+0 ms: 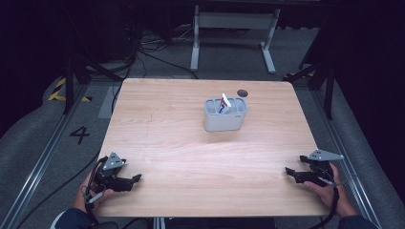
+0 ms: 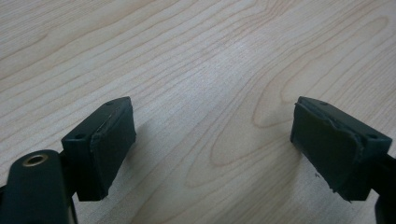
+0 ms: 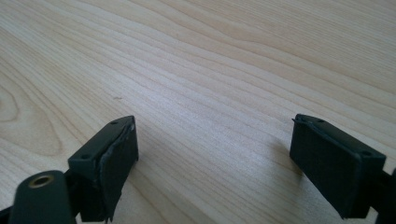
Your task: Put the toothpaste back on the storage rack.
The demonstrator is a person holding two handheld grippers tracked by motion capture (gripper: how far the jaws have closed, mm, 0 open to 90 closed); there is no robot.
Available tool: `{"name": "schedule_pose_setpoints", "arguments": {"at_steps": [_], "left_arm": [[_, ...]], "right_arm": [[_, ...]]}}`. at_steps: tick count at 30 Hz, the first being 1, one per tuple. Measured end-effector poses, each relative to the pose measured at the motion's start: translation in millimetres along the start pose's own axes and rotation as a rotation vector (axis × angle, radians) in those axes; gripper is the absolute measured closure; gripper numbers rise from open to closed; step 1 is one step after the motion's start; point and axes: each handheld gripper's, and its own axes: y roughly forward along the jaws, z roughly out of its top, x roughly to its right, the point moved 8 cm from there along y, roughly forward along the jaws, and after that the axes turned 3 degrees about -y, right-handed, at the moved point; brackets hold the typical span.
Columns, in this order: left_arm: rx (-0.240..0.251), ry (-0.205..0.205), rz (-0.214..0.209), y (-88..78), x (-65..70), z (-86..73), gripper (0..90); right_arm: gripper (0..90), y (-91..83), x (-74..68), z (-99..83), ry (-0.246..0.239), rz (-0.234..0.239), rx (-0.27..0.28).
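High view: grey bin [image 1: 225,115] stands behind the middle of the table [image 1: 181,143], a white item [image 1: 225,102] upright inside. Left gripper [image 1: 135,179] and right gripper [image 1: 288,171] rest well in front of the bin at the near corners, both wide and empty. Likely risk: a hasty reach could knock the light bin over or push it away.

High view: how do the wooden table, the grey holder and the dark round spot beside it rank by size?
1. Wooden table, by far the largest.
2. Grey holder, standing on it.
3. Dark round spot, smallest, though slightly farther from the camera.
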Motion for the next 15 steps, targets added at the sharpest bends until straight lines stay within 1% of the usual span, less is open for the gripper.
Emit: {"name": "schedule_pose_setpoints", "arguments": {"at_steps": [4, 8, 9, 10, 13, 15], "left_arm": [[-0.003, -0.005, -0.003, -0.1, 0.6, -0.3, 14.4], [0.000, 0.000, -0.001, 0.0, 0.0, 0.0, 14.4], [-0.003, -0.005, -0.003, -0.1, 0.6, -0.3, 14.4], [0.000, 0.000, 0.000, 0.0, 0.0, 0.0, 14.4], [-0.003, -0.009, -0.005, 0.0, 0.9, -0.4, 14.3], [-0.001, 0.001, -0.001, 0.1, -0.1, 0.0, 14.3]], "right_arm": [[15.4, -0.1, -0.1, -0.1, 0.001, -0.001, -0.001], [15.4, -0.1, -0.1, -0.1, 0.002, -0.001, -0.001], [15.4, -0.1, -0.1, -0.1, 0.002, -0.001, -0.001], [15.4, -0.1, -0.1, -0.1, 0.002, -0.001, 0.000], [15.4, -0.1, -0.1, -0.1, 0.002, -0.001, -0.001], [15.4, -0.1, -0.1, -0.1, 0.002, -0.001, -0.001]]}}
